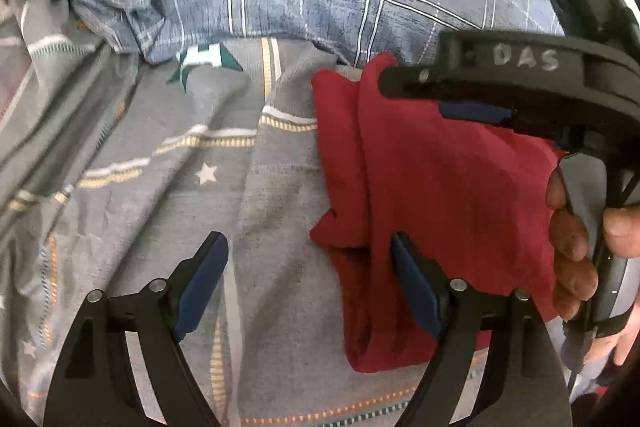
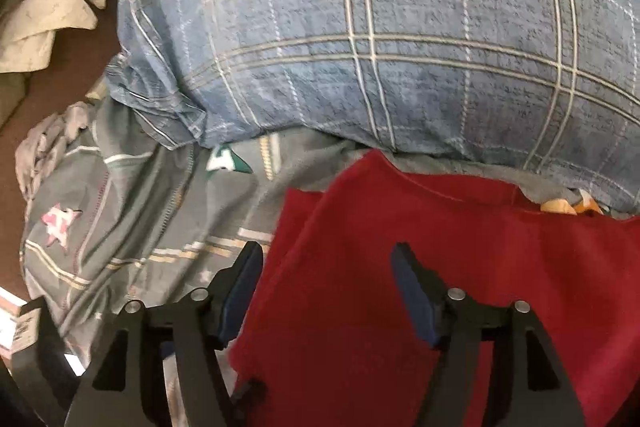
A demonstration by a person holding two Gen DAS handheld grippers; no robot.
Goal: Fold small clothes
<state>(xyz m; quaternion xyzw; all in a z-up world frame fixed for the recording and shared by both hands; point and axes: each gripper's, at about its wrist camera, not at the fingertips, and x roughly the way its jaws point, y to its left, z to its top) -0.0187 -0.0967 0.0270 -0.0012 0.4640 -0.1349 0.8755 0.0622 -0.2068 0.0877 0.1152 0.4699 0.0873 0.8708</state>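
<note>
Red garment (image 1: 432, 187) lies folded on the grey bedsheet (image 1: 160, 155), long axis near-to-far — right of your left gripper (image 1: 308, 279), directly under your right gripper (image 2: 324, 291); both released, nothing held.

A bed fills both views, spread with a grey sheet (image 1: 168, 155) printed with stars, stripes and a green-and-white motif, rumpled into folds toward its left edge. At the far edge lies a plump blue plaid pillow (image 2: 360, 39). Beyond the bed's far left corner sits crumpled pale cloth (image 2: 44, 15) on a dark brown floor (image 2: 68, 75). Soft, even light.
</note>
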